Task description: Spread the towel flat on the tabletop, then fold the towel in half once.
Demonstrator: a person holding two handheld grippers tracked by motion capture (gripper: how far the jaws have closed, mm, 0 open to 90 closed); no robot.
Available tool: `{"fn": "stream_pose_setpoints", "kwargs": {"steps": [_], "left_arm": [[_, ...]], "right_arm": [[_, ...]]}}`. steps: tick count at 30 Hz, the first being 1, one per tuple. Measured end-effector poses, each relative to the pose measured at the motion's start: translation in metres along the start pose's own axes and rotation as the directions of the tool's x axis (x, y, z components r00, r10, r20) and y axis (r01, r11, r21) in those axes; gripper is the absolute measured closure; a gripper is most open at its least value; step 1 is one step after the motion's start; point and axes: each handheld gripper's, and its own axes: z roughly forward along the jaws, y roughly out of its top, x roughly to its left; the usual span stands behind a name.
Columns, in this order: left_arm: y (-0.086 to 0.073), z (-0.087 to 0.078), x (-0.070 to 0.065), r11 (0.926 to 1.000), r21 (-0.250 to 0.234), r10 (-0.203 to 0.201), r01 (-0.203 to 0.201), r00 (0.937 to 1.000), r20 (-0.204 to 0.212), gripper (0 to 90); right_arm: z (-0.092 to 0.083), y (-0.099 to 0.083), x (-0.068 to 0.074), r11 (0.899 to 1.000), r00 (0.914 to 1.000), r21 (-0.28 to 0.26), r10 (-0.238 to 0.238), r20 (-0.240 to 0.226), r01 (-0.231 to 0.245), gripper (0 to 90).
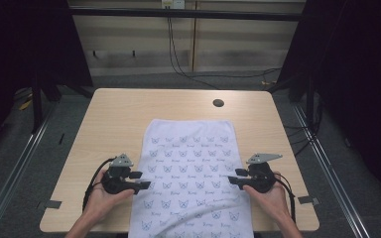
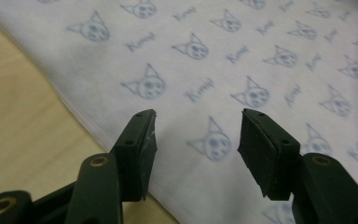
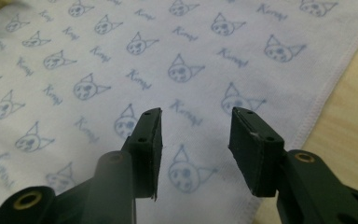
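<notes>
I had the towel [image 1: 191, 168] lying flat, running from table centre to the 6 o'clock edge. The left gripper [image 1: 146, 185] at 8 o'clock and the right gripper [image 1: 231, 179] at 4 o'clock gaped, holding nothing. Judging it pre-fold, I needed to pinch both side hems next.

A light wood-grain table [image 1: 114, 114] with rounded corners carries a white towel [image 1: 191, 148] printed with rows of pale blue cat faces and script lettering. The towel lies flat along the table's middle, its near end hanging over the front edge. A round dark cable hole [image 1: 218, 103] sits in the tabletop just beyond the towel's far right corner.
</notes>
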Motion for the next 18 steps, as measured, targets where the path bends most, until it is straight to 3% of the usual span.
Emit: {"fn": "stream_pose_setpoints", "kwargs": {"steps": [3,5,14,16,18], "left_arm": [[0.008,0.005,0.010,0.9989,-0.039,-0.024,0.024,0.9997,-0.003,46.1],[0.012,0.006,0.015,0.9975,-0.057,-0.042,0.041,0.9991,-0.009,46.1],[0.035,0.030,0.038,0.9954,-0.067,-0.071,0.069,0.9969,-0.034,46.3],[0.038,0.033,0.043,0.9966,-0.060,-0.060,0.057,0.9971,-0.048,46.3],[0.039,0.036,0.046,0.9958,-0.073,-0.063,0.056,0.9937,-0.093,46.3]], "right_arm": [[0.004,0.006,-0.003,1.000,1.0000,-0.016,-0.006,0.005,0.007,53.5],[0.006,0.009,-0.005,1.000,0.9994,-0.012,-0.011,0.033,0.011,53.0],[0.029,0.030,-0.024,1.000,0.9984,-0.010,0.001,0.056,-0.001,51.7],[0.037,0.036,-0.030,1.000,0.9977,-0.016,0.004,0.068,-0.003,51.1],[0.044,0.043,-0.038,0.999,0.9975,-0.024,0.033,0.062,-0.032,51.0]]}}
